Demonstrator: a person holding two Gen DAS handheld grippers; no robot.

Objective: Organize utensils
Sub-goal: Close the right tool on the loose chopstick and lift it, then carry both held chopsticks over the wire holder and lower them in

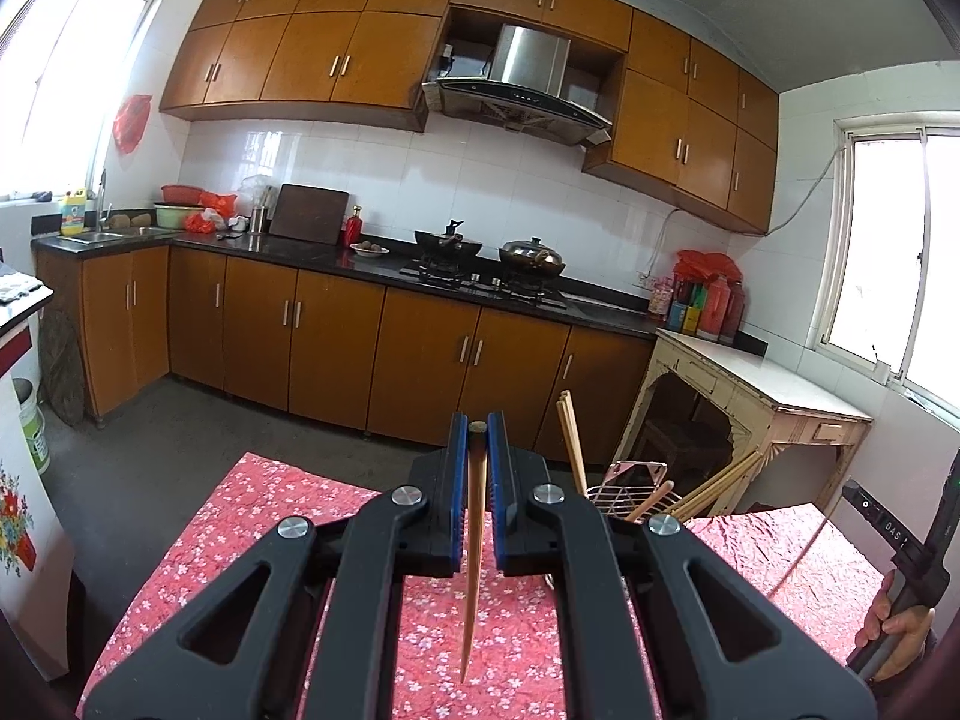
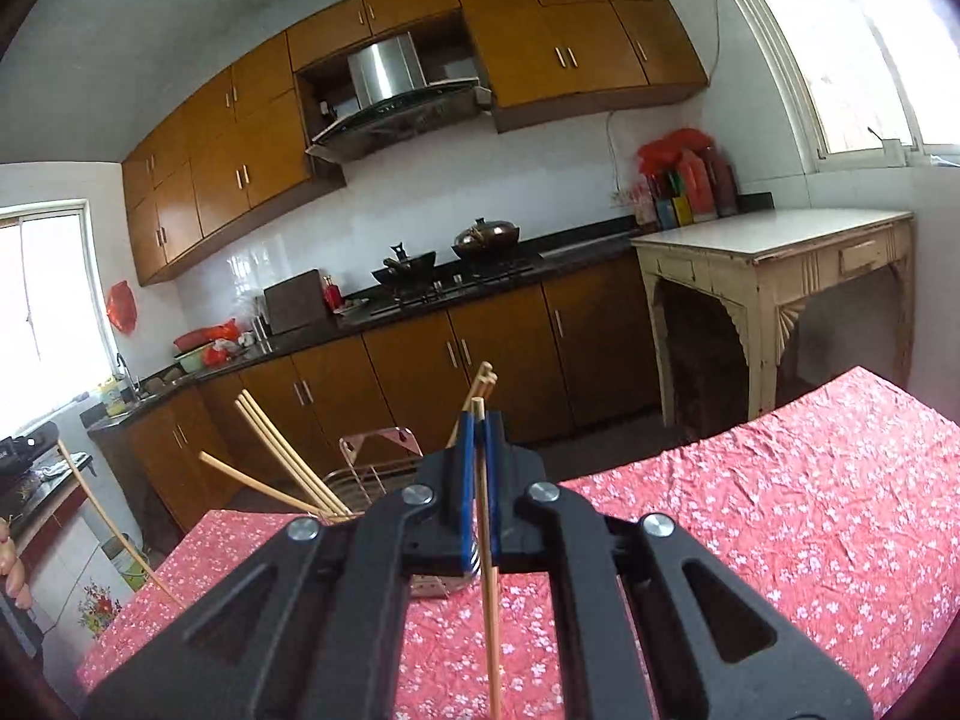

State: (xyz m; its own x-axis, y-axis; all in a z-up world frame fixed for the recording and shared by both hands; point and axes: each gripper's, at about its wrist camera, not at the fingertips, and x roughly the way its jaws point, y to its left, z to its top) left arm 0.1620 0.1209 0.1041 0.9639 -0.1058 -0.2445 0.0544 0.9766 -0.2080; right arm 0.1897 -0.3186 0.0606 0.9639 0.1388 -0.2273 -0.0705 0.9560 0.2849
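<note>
In the left wrist view my left gripper (image 1: 477,441) is shut on a dark brown chopstick (image 1: 473,570), which hangs tip-down over the red floral tablecloth (image 1: 252,528). My right gripper (image 2: 479,429) is shut on a pale wooden chopstick (image 2: 487,588), also pointing down toward the cloth. A wire utensil rack (image 1: 630,489) stands on the table just right of the left gripper, with several pale chopsticks (image 1: 573,444) leaning in it. The same rack (image 2: 375,468) shows left of the right gripper with its chopsticks (image 2: 288,456). At the right edge a hand (image 1: 894,630) grips a black handle (image 1: 900,534).
Beyond the table lies dark floor, then brown cabinets under a black counter (image 1: 312,255) with two woks on a stove (image 1: 492,279). A cream side table (image 1: 762,384) stands by the right window. A white cabinet with a flower sticker (image 1: 15,516) is close on the left.
</note>
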